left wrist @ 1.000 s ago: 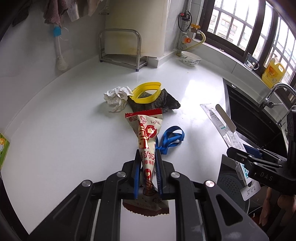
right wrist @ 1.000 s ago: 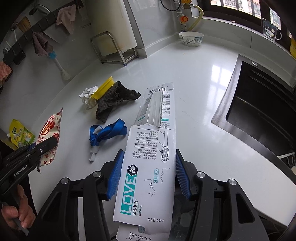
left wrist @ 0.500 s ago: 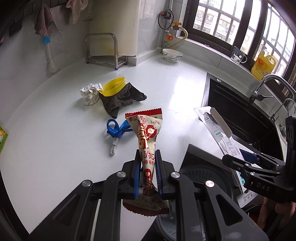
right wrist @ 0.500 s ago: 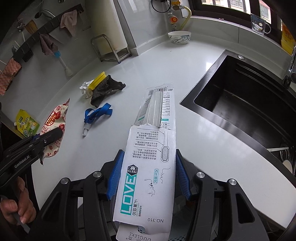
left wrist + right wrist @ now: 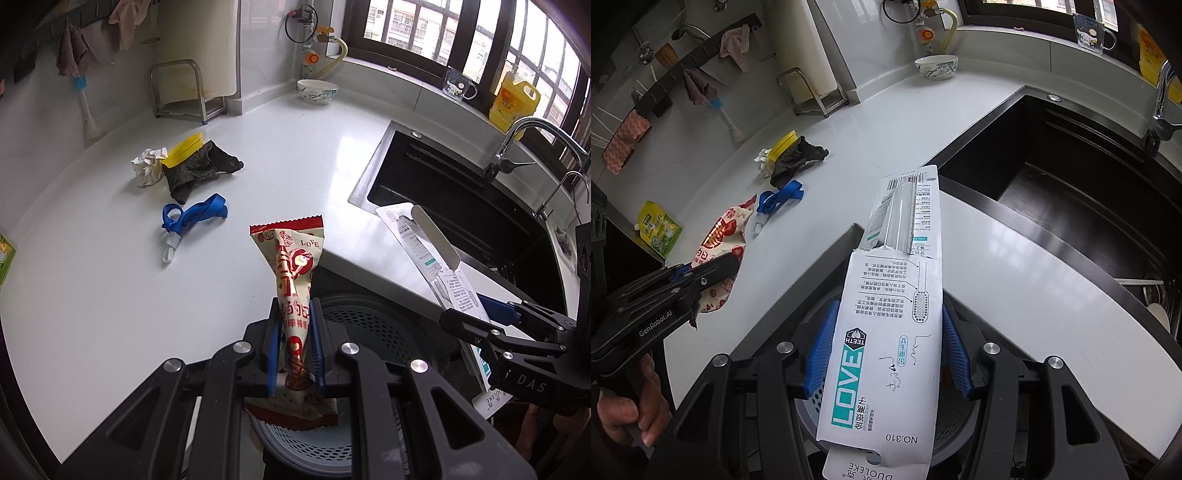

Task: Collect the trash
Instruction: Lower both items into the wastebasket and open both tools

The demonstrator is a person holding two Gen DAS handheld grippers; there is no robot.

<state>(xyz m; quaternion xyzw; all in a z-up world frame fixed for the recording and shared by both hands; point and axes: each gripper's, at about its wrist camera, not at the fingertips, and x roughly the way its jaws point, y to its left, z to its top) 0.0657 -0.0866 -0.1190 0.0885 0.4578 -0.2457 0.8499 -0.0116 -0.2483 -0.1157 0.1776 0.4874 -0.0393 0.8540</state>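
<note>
The left gripper (image 5: 295,341) pinches a snack wrapper (image 5: 291,266) and the right gripper (image 5: 886,350) clamps a toothbrush package (image 5: 886,332), both over the gray bin (image 5: 369,332) below the counter (image 5: 110,295), so dropping them seems next.

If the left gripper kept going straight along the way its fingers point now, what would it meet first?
Most likely the perforated grey bin just below and ahead of the left gripper, which is shut on the red-and-cream snack wrapper. The white countertop edge lies close beyond; depth is hard to judge through the fisheye.
</note>
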